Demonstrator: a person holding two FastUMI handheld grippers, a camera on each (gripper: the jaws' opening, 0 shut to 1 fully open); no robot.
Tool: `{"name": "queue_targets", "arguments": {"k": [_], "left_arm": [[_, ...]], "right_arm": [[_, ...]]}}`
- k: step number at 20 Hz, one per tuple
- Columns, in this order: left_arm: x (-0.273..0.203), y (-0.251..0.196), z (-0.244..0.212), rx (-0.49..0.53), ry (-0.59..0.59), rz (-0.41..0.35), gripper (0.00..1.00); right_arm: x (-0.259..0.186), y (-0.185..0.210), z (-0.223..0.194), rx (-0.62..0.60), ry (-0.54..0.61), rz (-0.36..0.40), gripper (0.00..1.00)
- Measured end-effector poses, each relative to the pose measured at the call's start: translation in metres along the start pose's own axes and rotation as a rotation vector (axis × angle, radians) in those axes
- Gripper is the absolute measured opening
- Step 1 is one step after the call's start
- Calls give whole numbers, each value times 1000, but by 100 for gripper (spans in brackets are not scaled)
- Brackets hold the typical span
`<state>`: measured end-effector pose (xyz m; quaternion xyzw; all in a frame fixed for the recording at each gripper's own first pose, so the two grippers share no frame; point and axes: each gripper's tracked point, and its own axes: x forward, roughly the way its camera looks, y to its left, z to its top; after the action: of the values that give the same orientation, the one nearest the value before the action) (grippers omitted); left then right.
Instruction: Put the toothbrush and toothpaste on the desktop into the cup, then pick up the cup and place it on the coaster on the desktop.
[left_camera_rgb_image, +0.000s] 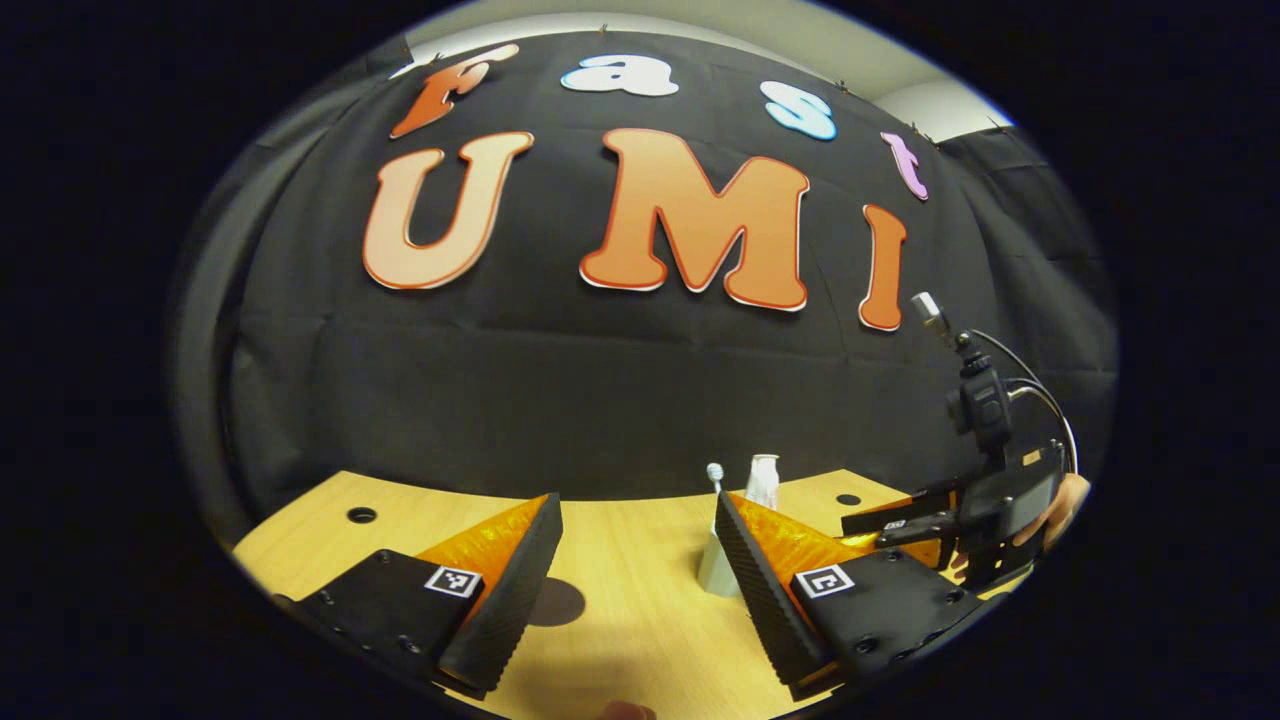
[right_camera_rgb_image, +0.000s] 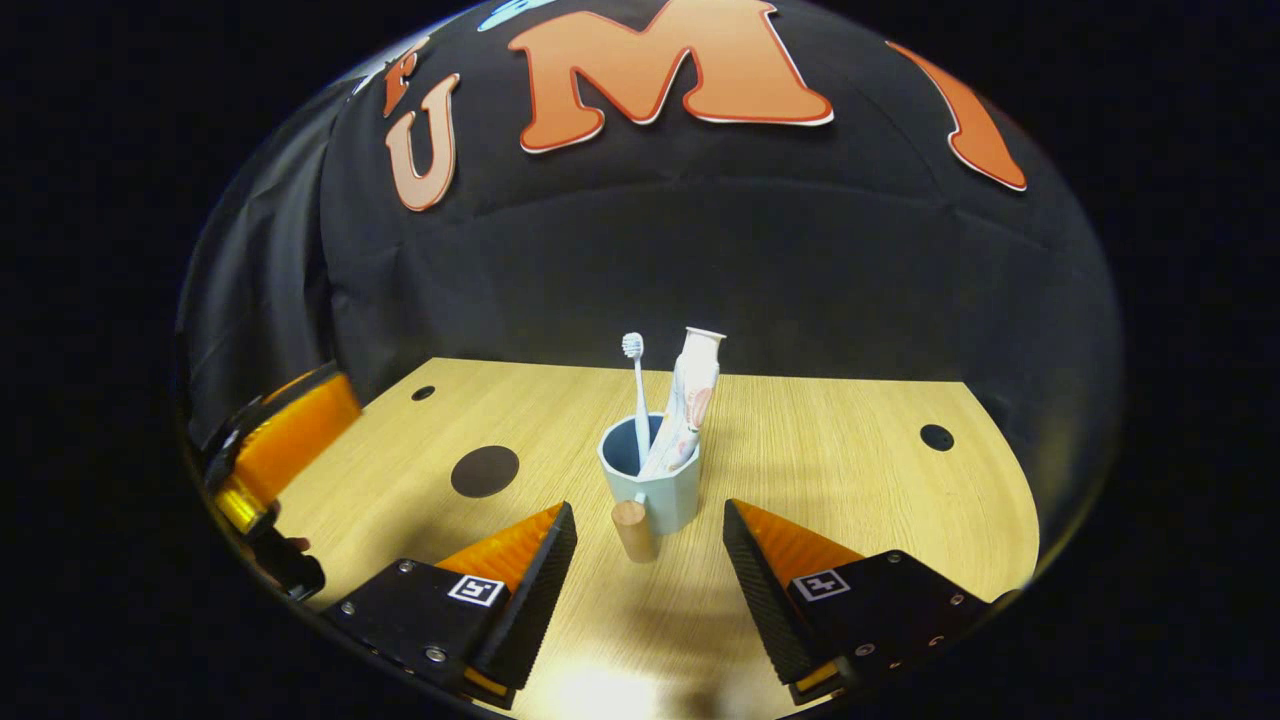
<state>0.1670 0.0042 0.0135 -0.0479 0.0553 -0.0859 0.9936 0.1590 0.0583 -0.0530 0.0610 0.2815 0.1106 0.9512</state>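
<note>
Right gripper view: cup's (right_camera_rgb_image: 660, 480) wooden handle (right_camera_rgb_image: 634, 528).

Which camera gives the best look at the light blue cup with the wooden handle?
The right gripper view: the light blue cup stands whole and centred. In the left gripper view, the left gripper's finger hides most of it.

A light wood-grain counter (right_camera_rgb_image: 820, 480) has small dark round holes (right_camera_rgb_image: 936, 437) near its far corners. Behind it hangs a black cloth wall (right_camera_rgb_image: 700, 270), creased, with a pale ceiling strip (left_camera_rgb_image: 860, 40) above.
</note>
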Motion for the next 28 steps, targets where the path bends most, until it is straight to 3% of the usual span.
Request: {"name": "queue_targets", "arguments": {"k": [6, 21, 28], "left_arm": [[-53, 35, -4, 12, 39, 69, 98], [-96, 71, -22, 21, 87, 126, 98], [-104, 77, -29, 26, 95, 140, 98]], "right_arm": [[19, -4, -7, -83, 141, -92, 89], [49, 11, -37, -11, 464, -102, 84], [75, 11, -58, 68, 510, -167, 62]]}}
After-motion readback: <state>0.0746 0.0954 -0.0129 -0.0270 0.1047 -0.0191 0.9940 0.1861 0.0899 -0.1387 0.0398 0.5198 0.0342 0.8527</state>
